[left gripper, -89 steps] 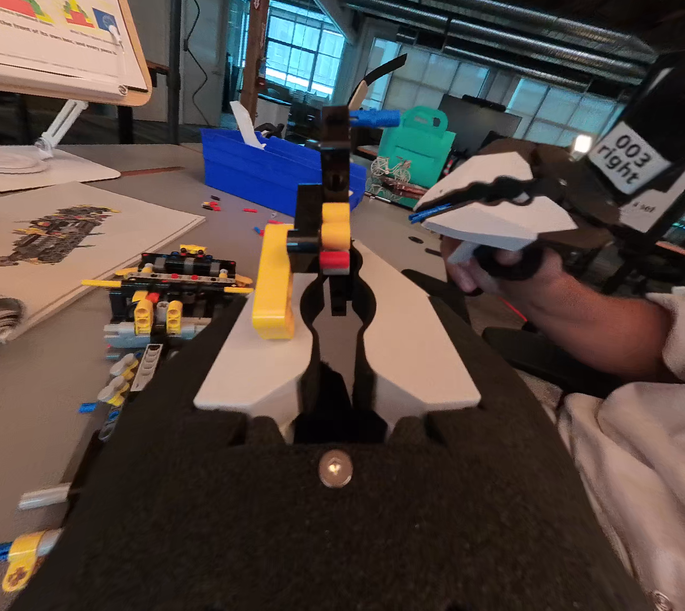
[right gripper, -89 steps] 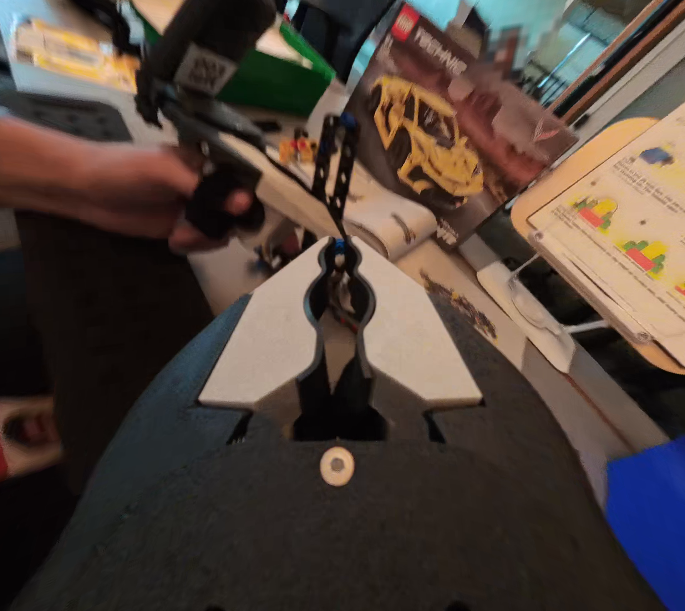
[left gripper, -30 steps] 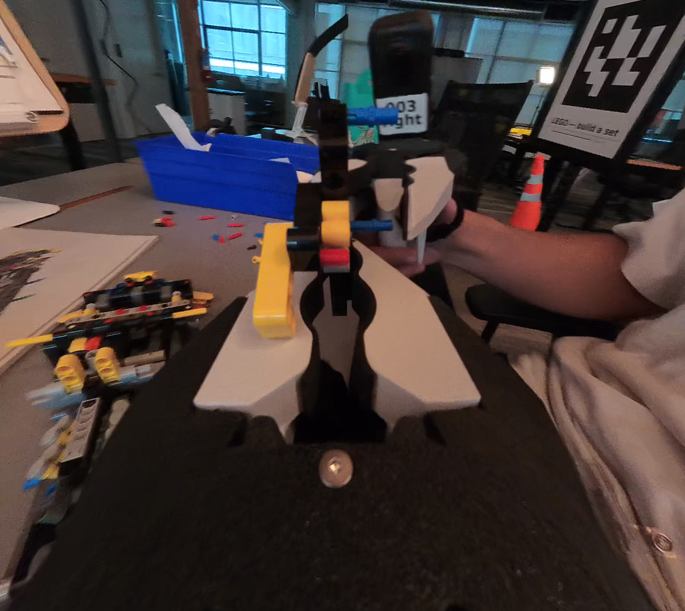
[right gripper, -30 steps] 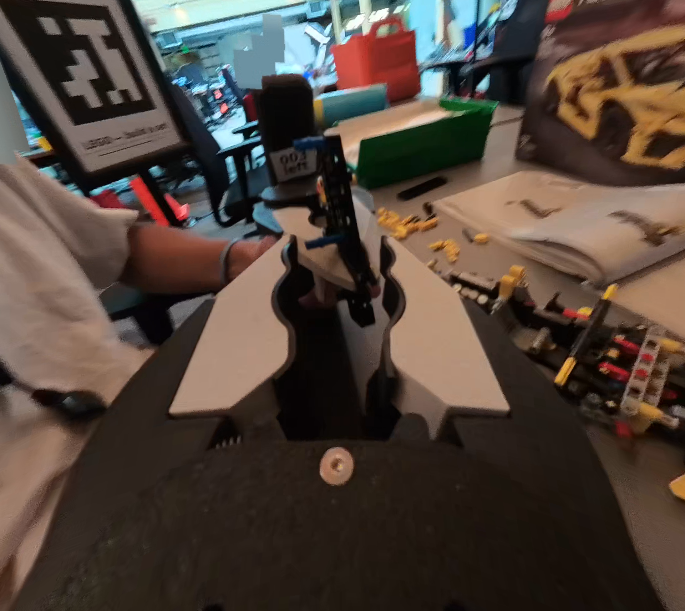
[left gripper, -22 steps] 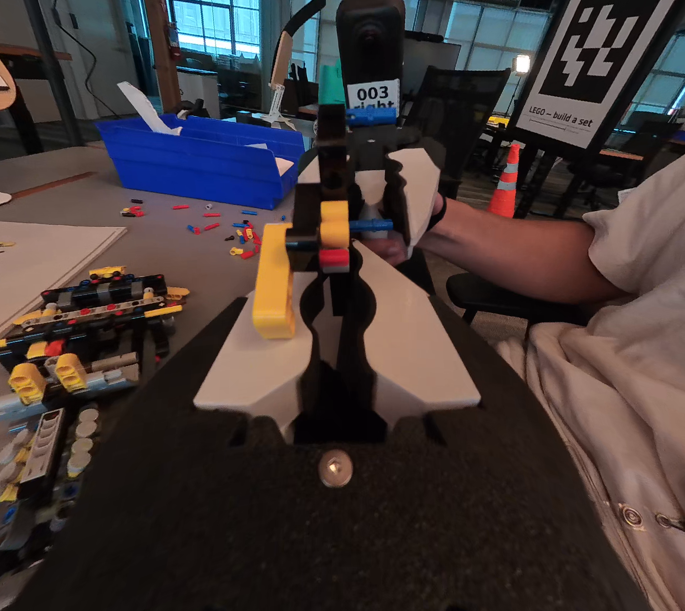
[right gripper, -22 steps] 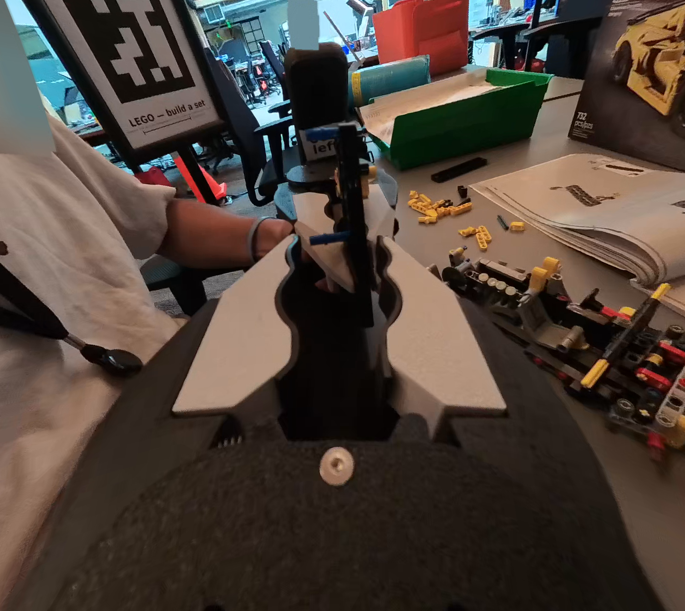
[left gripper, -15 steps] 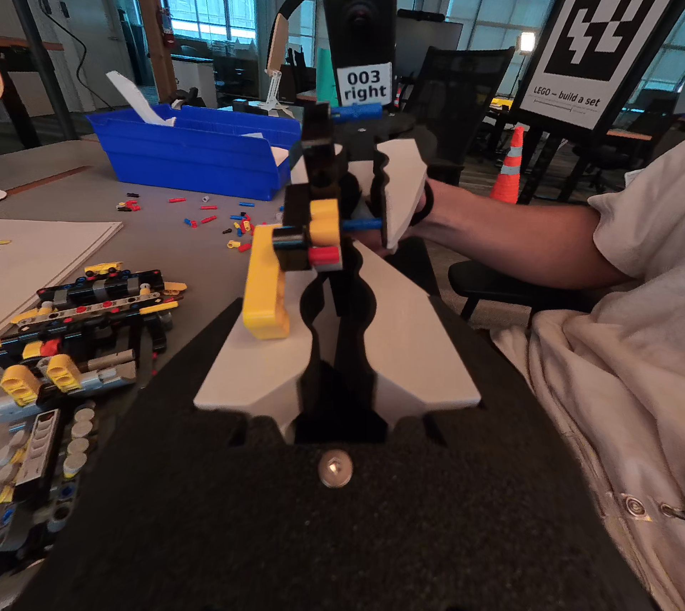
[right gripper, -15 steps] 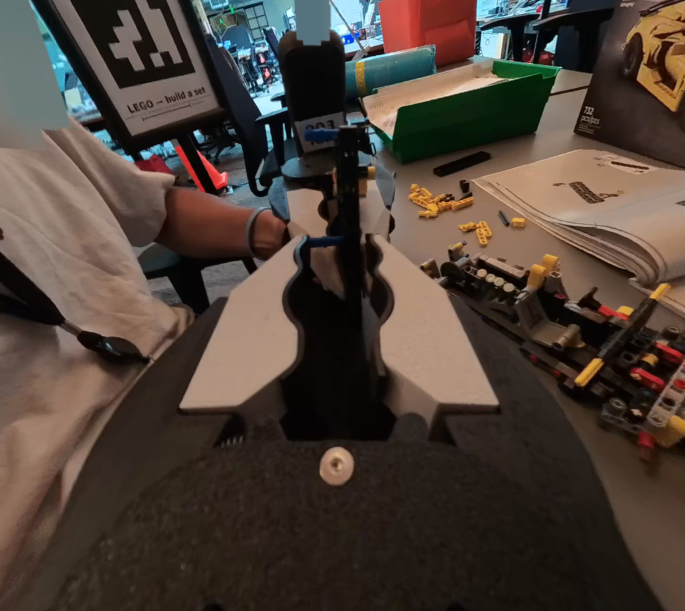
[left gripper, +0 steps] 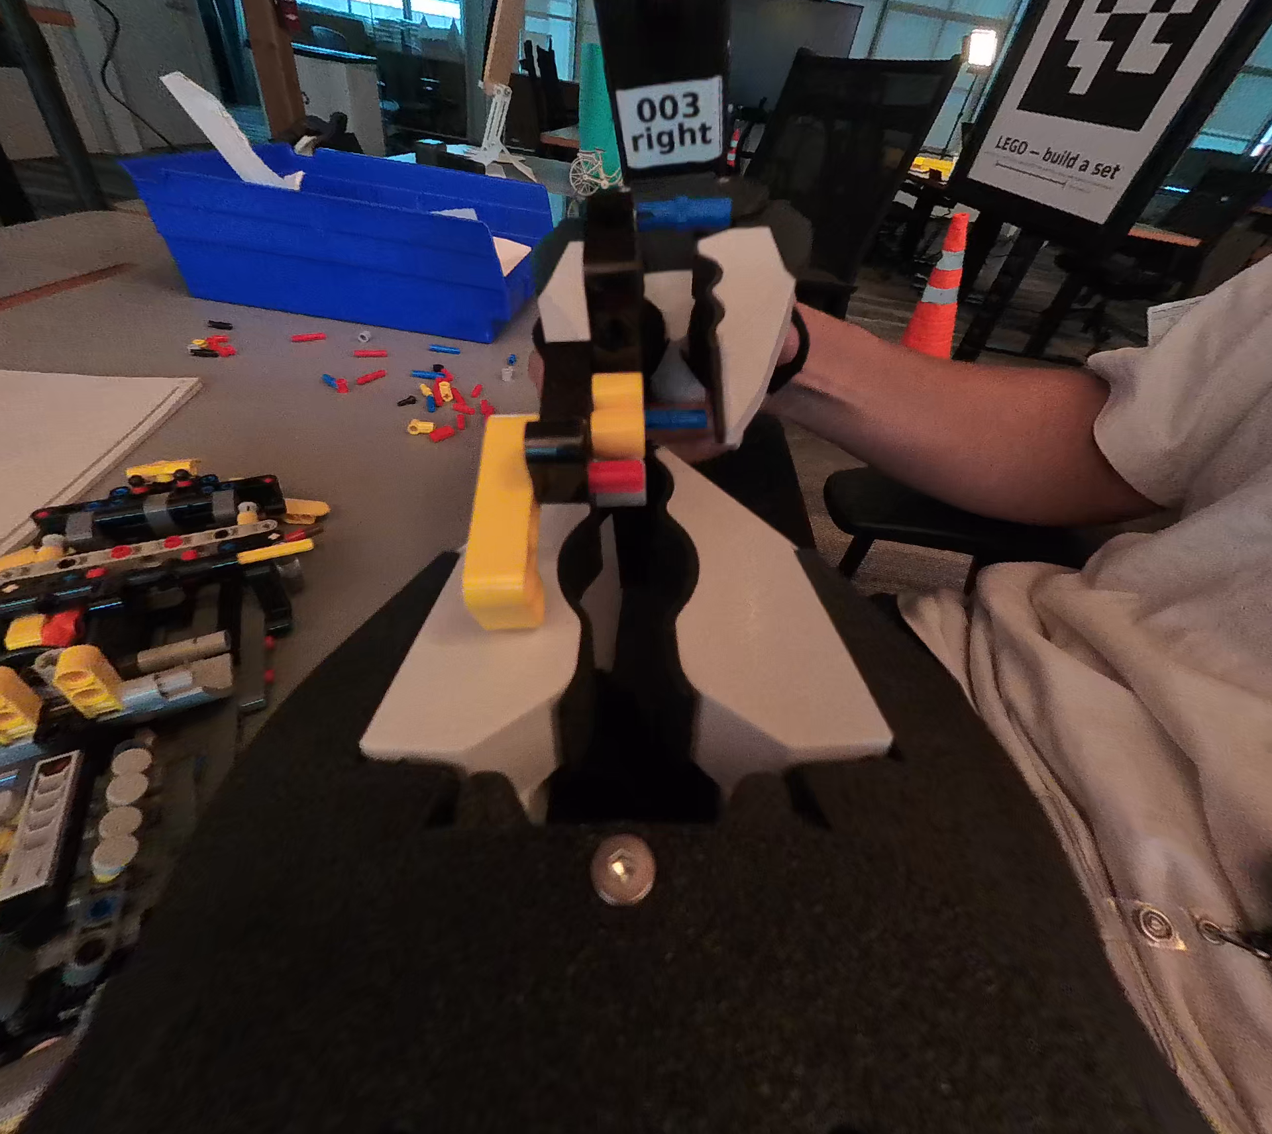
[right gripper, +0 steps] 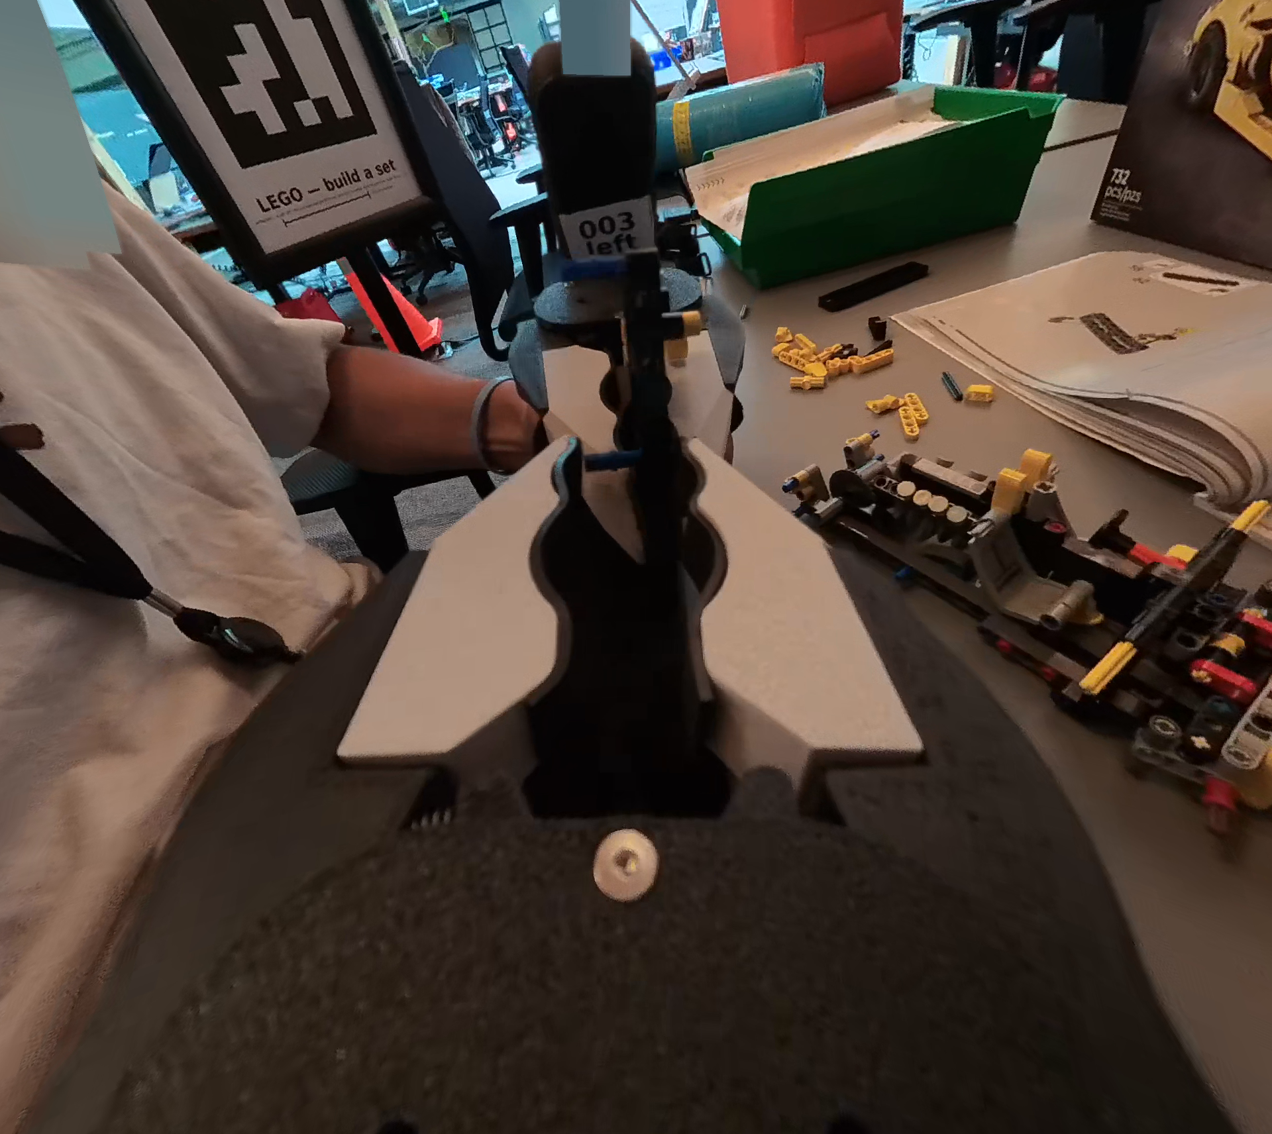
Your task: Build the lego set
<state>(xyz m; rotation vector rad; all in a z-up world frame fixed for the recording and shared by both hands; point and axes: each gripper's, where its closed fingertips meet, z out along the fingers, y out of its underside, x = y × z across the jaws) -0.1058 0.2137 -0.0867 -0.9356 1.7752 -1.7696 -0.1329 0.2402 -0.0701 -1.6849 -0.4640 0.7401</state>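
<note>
**Q:** Bins first: what sits in them?

**A:** Two bins show. A blue bin (left gripper: pixel 330 247) stands on the grey table (left gripper: pixel 289 413) beyond the left gripper (left gripper: pixel 623 481), with white paper sticking up out of it and a white sheet lying inside. A green bin (right gripper: pixel 888 186) stands far across the table in the right wrist view, and white printed sheets lie in it. Whether either holds bricks I cannot tell.

**Q:** And the build itself?

**A:** The left gripper is clamped on a small sub-assembly (left gripper: pixel 606 385): a black upright beam with yellow, red and blue parts, held upright above the table. The right gripper (right gripper: pixel 633 461) faces it, its fingers spread apart on either side of the black beam; a short blue pin (right gripper: pixel 609 459) juts from the beam toward its left fingertip. I cannot say whether that finger touches the pin. The larger chassis (right gripper: pixel 1074 585), black with yellow and red parts, lies on the table just beside the grippers.

**Q:** How much room is around them?

**A:** The two grippers meet near the table's edge, by the person's white sleeve (left gripper: pixel 1136 550). Loose red, blue and yellow pins (left gripper: pixel 440 392) are scattered between the blue bin and the chassis. Yellow pieces (right gripper: pixel 833 358) lie between the green bin and an open instruction booklet (right gripper: pixel 1101 358). Bare table stretches between the chassis and the blue bin.
</note>
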